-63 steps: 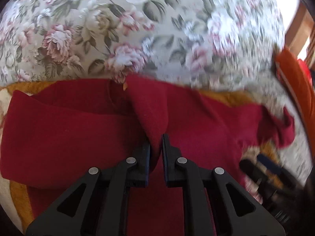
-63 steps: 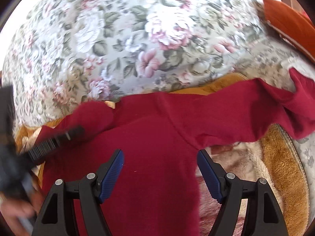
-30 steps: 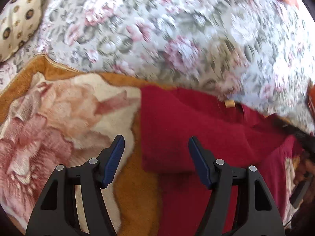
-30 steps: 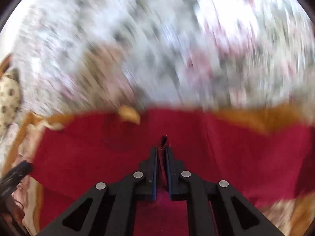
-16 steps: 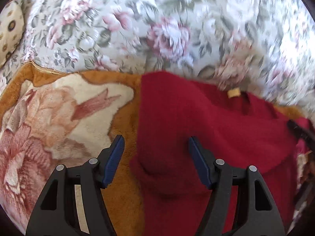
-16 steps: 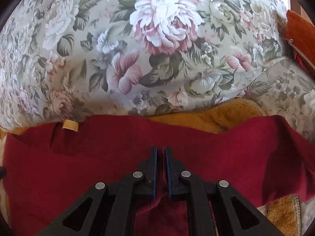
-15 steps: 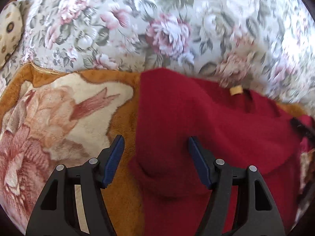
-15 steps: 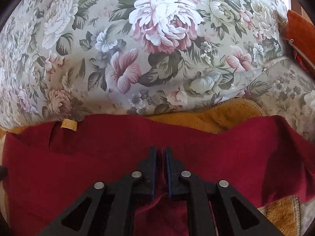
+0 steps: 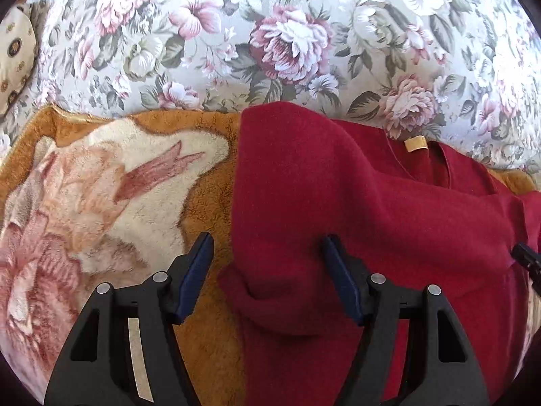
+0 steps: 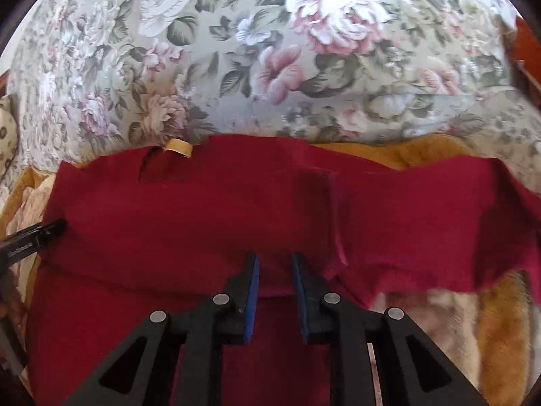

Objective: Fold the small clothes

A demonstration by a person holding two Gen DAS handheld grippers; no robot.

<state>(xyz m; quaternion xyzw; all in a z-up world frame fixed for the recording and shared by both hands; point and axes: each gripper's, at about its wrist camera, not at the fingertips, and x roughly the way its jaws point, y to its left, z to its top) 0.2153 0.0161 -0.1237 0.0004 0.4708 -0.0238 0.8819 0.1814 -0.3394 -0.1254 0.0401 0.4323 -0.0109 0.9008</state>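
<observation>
The dark red knit garment (image 9: 355,203) lies spread on an orange and cream floral plush blanket (image 9: 111,182), directly ahead of and beneath both tools. Beyond it rises a grey cushion with a pink rose print (image 9: 287,40).

Left hand-held gripper (image 9: 267,270): jaws stand wide apart, nothing pinched. A folded-over flap of the garment, its rounded left edge bulging, lies between the blue pads (image 9: 196,270). The left pad is over bare blanket; the right pad is against red cloth.

Right hand-held gripper (image 10: 274,287): jaws have just been opening and now stand slightly apart. Red cloth lies between and under them, no longer pinched. A folded sleeve edge runs just ahead and to the right.

A small tan neck label (image 10: 178,147) sits at the garment's far edge, ahead and to the left of the right hand-held gripper.
</observation>
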